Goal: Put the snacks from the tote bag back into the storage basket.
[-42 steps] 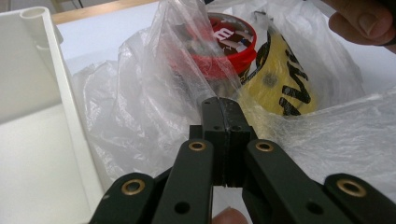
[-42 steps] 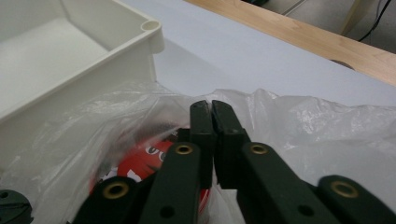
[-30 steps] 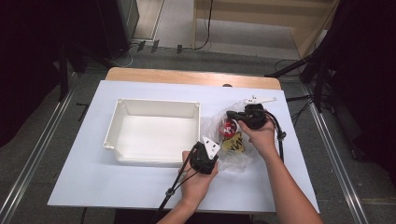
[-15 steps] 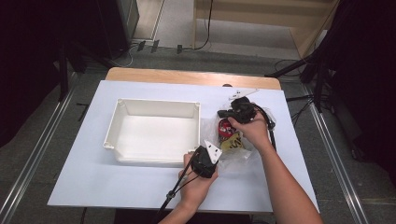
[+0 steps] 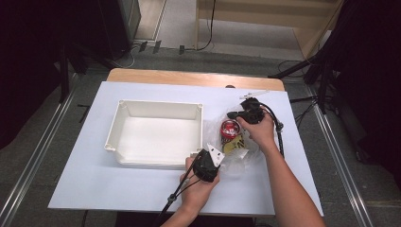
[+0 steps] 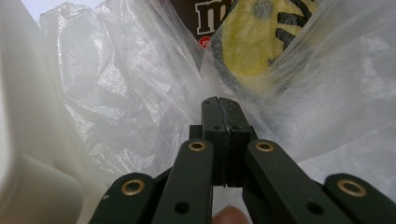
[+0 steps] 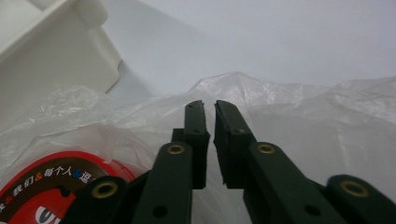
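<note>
That clear plastic bag (image 5: 236, 151) sits right of centre in the high view, beside the white tray (image 5: 156, 109). It's thin, floppy, slippery film with a red tin (image 5: 230, 128) inside, so pinch bunched edges. Left gripper (image 6: 219, 103) is clamped on the film; right gripper (image 7: 209, 106) has just been opening, a thin gap above the bag's edge, gripping nothing.

On the table (image 5: 94, 189), the tray (image 5: 156, 137) lies left of the plastic bag (image 5: 236, 146). A can (image 5: 230, 128) and a snack packet (image 5: 235, 144) lie inside the bag, the can behind the packet.
</note>
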`<state>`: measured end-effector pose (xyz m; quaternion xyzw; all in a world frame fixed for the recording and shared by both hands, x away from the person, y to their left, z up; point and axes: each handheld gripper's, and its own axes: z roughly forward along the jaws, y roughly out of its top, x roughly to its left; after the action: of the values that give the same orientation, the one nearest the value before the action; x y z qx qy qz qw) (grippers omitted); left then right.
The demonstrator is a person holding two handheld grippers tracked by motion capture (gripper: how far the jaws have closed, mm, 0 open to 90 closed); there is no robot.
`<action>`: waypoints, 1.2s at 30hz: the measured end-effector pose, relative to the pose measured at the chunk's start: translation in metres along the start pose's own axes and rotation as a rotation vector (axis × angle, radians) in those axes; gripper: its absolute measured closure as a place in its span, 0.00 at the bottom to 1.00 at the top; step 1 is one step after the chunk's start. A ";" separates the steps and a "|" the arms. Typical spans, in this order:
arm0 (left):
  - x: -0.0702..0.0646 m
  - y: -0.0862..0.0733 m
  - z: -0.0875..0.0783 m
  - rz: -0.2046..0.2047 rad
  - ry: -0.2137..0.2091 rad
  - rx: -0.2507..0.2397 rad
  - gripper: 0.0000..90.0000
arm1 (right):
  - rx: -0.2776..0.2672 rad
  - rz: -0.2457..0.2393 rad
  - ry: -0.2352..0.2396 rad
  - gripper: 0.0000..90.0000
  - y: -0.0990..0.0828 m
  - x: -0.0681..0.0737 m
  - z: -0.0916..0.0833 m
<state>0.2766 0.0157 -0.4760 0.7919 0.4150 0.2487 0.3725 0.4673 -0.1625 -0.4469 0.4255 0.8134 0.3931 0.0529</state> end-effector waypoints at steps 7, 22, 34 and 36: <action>0.002 0.006 -0.022 -0.061 -0.006 -0.140 0.81 | -0.141 -0.035 0.041 0.68 0.001 0.008 -0.024; 0.009 0.032 -0.021 -0.112 0.033 -0.148 0.57 | -0.248 -0.104 0.103 0.40 -0.012 0.022 -0.062; 0.019 0.038 -0.025 -0.114 0.041 -0.146 0.85 | -0.209 -0.131 -0.019 0.43 -0.035 0.017 -0.076; 0.021 0.039 -0.026 -0.123 0.036 -0.146 0.88 | -0.204 -0.138 -0.069 0.48 -0.036 0.019 -0.077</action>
<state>0.2874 0.0287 -0.4278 0.7312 0.4502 0.2691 0.4362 0.4000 -0.2059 -0.4141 0.3741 0.7943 0.4542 0.1509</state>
